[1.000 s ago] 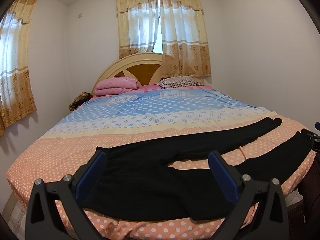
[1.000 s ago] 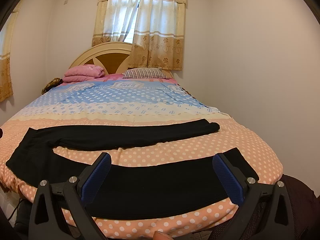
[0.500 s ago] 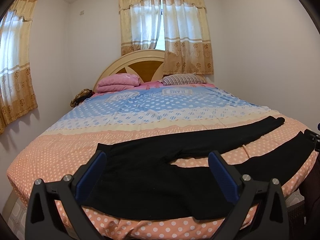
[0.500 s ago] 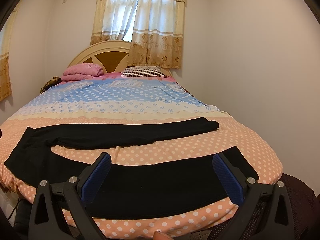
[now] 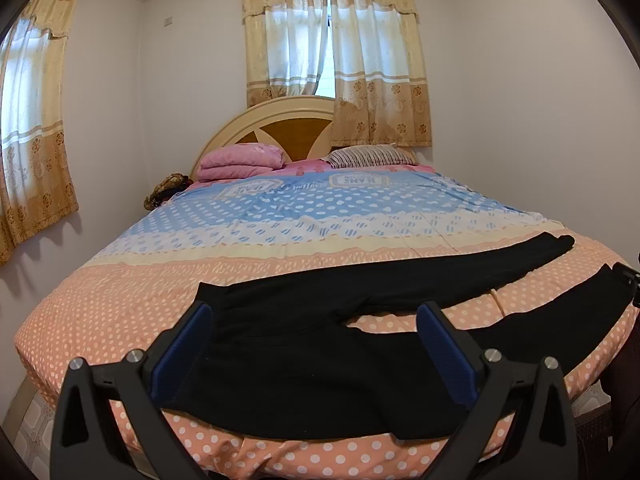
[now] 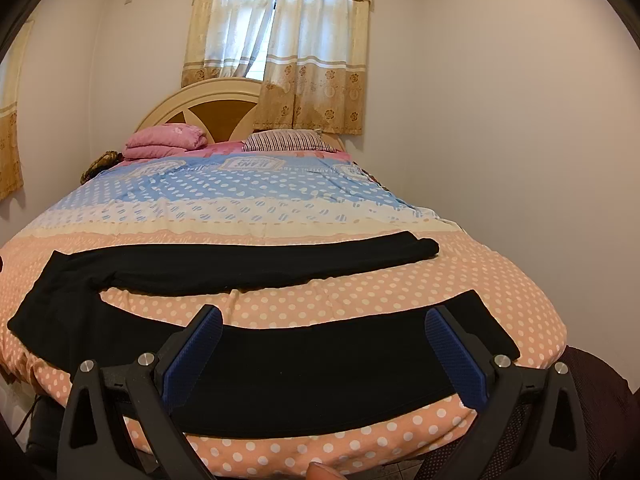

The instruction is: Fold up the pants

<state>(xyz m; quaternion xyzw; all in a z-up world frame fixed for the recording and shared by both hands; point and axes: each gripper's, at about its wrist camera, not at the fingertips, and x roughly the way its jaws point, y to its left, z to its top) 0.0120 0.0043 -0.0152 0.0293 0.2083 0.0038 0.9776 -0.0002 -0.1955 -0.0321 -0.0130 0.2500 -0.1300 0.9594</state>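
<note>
The left gripper point(image 5: 312, 354) is spread wide with nothing between its blue pads point(image 5: 182, 350), hanging just above the near edge of the bed point(image 5: 120, 300) over the waist end of the black pants point(image 5: 304, 344). The right gripper point(image 6: 326, 354) is likewise wide apart and empty, poised over the lower part of the near leg point(image 6: 320, 368). The pants lie flat and unfolded across the foot of the bed, on the peach, white-dotted band of the bedspread point(image 6: 360, 296), waist toward the left side and both legs running to the right. The legs are split in a narrow V: the near leg follows the bed's edge, the far leg point(image 6: 248, 260) lies further in, and a strip of dotted cover shows between them. Beyond, the cover turns cream and then blue. At the head of the bed sit a folded pink blanket point(image 5: 240, 160) and a striped pillow point(image 5: 368, 156), against a rounded wooden headboard point(image 5: 288, 128) under a curtained window point(image 5: 332, 60).
</note>
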